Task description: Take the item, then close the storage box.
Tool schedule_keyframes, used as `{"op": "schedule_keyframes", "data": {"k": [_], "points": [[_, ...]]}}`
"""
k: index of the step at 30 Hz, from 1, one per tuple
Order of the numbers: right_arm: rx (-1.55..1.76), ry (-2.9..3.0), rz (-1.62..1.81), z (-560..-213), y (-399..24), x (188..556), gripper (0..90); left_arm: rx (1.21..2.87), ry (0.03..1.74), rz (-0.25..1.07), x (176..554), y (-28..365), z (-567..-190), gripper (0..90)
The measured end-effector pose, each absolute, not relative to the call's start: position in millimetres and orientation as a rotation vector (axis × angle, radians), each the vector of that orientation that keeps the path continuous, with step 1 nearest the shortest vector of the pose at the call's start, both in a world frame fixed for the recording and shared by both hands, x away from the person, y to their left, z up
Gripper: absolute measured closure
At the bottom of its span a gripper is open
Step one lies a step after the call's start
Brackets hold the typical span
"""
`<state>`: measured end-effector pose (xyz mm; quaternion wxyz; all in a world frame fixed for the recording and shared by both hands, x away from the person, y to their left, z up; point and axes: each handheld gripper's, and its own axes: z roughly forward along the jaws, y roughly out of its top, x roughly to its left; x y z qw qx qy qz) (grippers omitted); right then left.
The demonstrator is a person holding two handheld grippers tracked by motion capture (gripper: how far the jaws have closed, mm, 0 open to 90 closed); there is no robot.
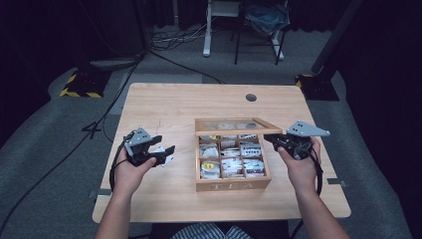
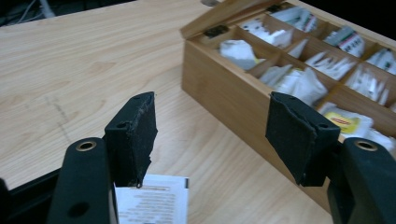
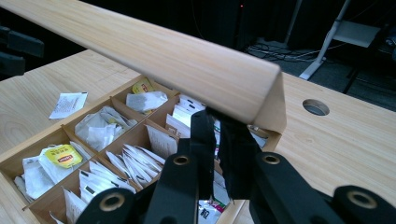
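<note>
Your left gripper has its jaws spread wide with nothing between them, hovering over the table. A white tea bag packet lies flat on the wood just under and behind the left-hand jaw. Ahead and to the right of those jaws stands the wooden tea box, its compartments full of tea bags.

Your right gripper has its jaws pressed together, tips tucked right under the edge of the raised lid; whether they pinch anything, I cannot tell. Beyond and left of them lie the open compartments, and a yellow-labelled bag sits in a near-left one.
</note>
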<state>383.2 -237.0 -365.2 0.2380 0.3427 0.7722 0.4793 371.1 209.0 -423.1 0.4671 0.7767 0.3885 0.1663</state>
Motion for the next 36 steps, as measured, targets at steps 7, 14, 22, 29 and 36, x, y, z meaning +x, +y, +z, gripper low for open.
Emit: {"op": "schedule_keyframes", "data": {"k": [7, 14, 22, 29, 36], "points": [[0.941, 2.117, 1.311, -365.1, -237.0, 382.9, 84.4, 1.967, 0.906, 0.408, 359.7, 197.6, -422.5, 33.5], [0.943, 2.117, 1.316, -364.4, -237.8, 382.7, 84.5, 1.968, 0.841, 0.386, 338.8, 190.3, -422.3, 33.4], [0.95, 2.12, 1.317, -363.5, -240.0, 381.3, 84.3, 2.051, 0.819, 0.354, 331.1, 188.8, -443.0, 31.4], [0.954, 2.128, 1.323, -362.4, -241.9, 380.6, 83.9, 2.103, 0.83, 0.287, 332.0, 185.9, -463.1, 30.9], [0.964, 2.134, 1.326, -361.7, -244.7, 380.0, 83.2, 2.162, 0.838, 0.217, 333.8, 180.2, -478.2, 30.1]]}}
